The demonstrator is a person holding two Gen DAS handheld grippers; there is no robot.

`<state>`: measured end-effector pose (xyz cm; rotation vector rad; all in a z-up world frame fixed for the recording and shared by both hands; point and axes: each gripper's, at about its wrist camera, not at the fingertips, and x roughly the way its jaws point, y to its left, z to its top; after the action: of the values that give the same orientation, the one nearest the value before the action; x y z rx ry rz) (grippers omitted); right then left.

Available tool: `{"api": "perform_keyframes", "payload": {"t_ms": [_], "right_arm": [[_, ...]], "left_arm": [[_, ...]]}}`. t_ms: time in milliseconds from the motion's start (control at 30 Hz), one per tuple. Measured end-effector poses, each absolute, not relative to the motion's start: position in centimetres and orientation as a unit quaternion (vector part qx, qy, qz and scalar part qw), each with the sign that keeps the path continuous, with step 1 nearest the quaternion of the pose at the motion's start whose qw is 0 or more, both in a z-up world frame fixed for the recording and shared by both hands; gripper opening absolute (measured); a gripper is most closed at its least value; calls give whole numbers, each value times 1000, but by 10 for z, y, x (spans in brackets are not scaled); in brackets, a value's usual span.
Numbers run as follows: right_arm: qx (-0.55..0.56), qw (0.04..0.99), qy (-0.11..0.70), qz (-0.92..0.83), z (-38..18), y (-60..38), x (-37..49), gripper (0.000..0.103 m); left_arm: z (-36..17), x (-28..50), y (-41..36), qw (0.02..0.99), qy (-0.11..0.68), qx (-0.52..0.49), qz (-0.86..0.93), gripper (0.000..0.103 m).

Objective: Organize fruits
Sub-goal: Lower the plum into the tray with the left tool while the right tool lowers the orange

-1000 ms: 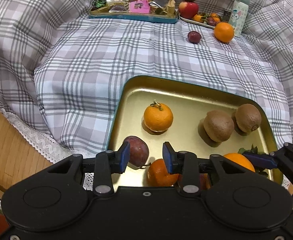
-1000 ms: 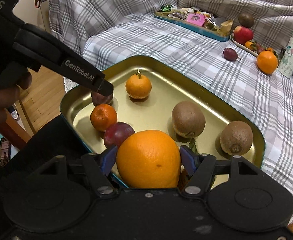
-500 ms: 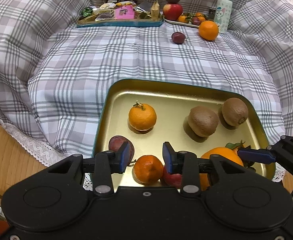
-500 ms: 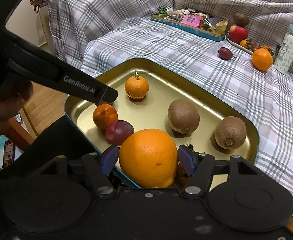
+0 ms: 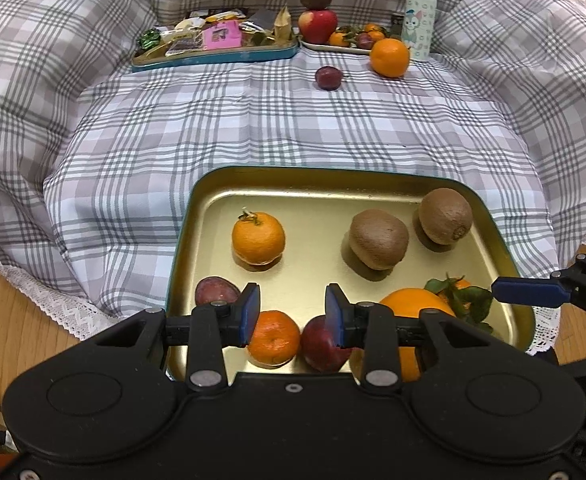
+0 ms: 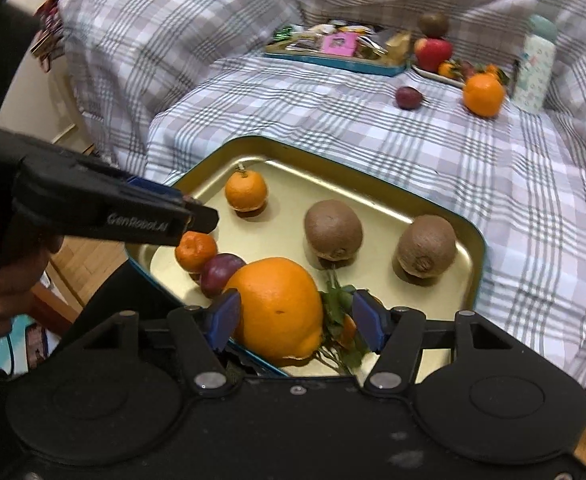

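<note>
A gold tray [image 5: 313, 188] [image 6: 475, 248] lies on the plaid cloth near me. It holds two kiwis [image 5: 379, 239] [image 6: 333, 230], mandarins [image 5: 258, 237] [image 6: 245, 191], plums [image 5: 217, 291] [image 6: 221, 274] and a large orange [image 6: 279, 308] [image 5: 411, 306]. My right gripper [image 6: 295, 318] is open, with the large orange resting on the tray between its fingers and a leafy mandarin beside it. My left gripper [image 5: 292, 314] is open and empty above a mandarin [image 5: 273, 338] and a plum [image 5: 325, 346].
At the back lie a loose orange [image 5: 389, 57], a loose plum [image 5: 328, 77], a plate [image 5: 333, 46] with an apple, a kiwi and small fruit, a snack tray [image 5: 213, 56] and a bottle [image 5: 419, 16]. Wooden floor shows at the left.
My right gripper has opened and the large orange now rests on the tray. Both grippers have drawn back a little from the tray.
</note>
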<state>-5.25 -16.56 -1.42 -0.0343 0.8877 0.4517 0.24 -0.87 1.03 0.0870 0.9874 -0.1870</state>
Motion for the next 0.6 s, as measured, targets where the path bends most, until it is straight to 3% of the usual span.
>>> {"api": "perform_keyframes", "payload": {"t_ms": [600], "right_arm": [[89,882,445,127,-19,-212,-48,64]], "left_arm": [[18,3,-40,871,471,69,-117,44]]}}
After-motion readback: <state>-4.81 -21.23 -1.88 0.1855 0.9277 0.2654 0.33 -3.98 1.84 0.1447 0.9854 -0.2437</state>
